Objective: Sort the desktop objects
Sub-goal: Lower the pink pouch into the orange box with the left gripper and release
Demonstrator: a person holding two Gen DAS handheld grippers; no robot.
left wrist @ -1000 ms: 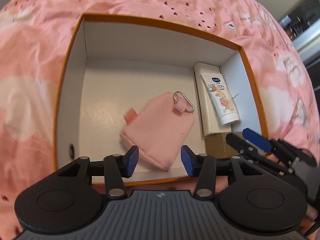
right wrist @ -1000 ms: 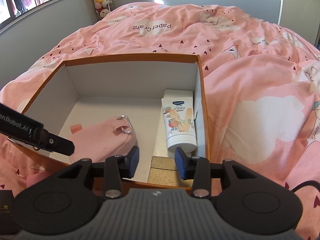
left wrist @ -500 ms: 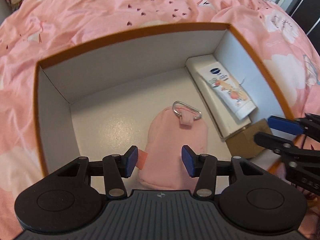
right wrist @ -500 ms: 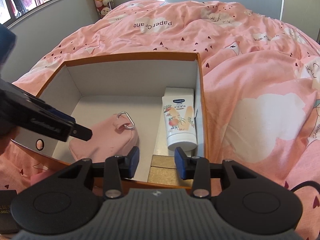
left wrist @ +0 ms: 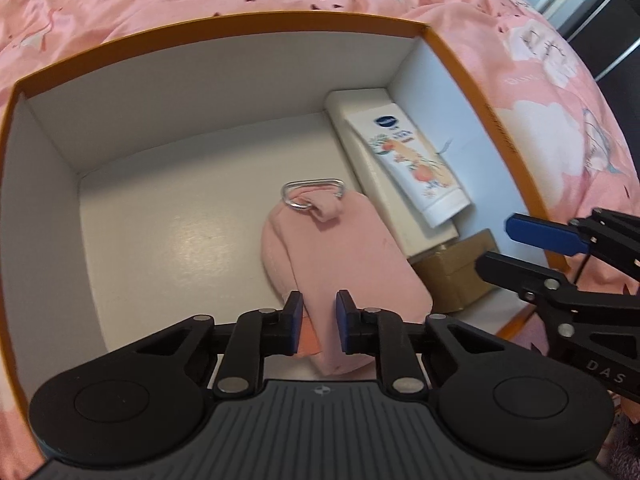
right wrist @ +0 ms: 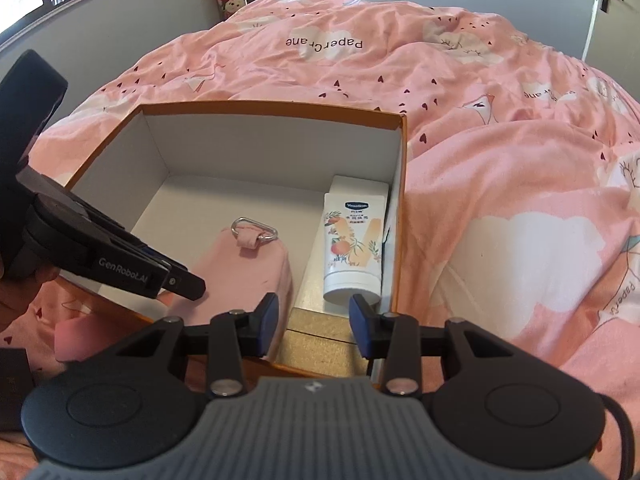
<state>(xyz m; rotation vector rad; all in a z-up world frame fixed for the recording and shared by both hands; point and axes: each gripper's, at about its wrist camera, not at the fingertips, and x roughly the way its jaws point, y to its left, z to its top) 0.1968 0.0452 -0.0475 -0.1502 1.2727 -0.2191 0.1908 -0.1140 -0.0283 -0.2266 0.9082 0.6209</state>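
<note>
Pink bedspread (right wrist: 500, 128) under box (right wrist: 402, 208); left gripper (left wrist: 319, 326) seemingly pinching pouch (left wrist: 340, 248); right gripper (right wrist: 313, 330) wide

A soft pink pouch (left wrist: 340, 256) with a metal D-ring (left wrist: 312, 196) at its far end lies flat on the floor of the orange-rimmed box (left wrist: 240, 24), near the front wall. A white lotion tube (left wrist: 416, 164), cap toward the front, rests on a flat white box (left wrist: 360, 120) along the right wall. A brown cardboard piece (left wrist: 456, 272) sits in the front right corner.
</note>
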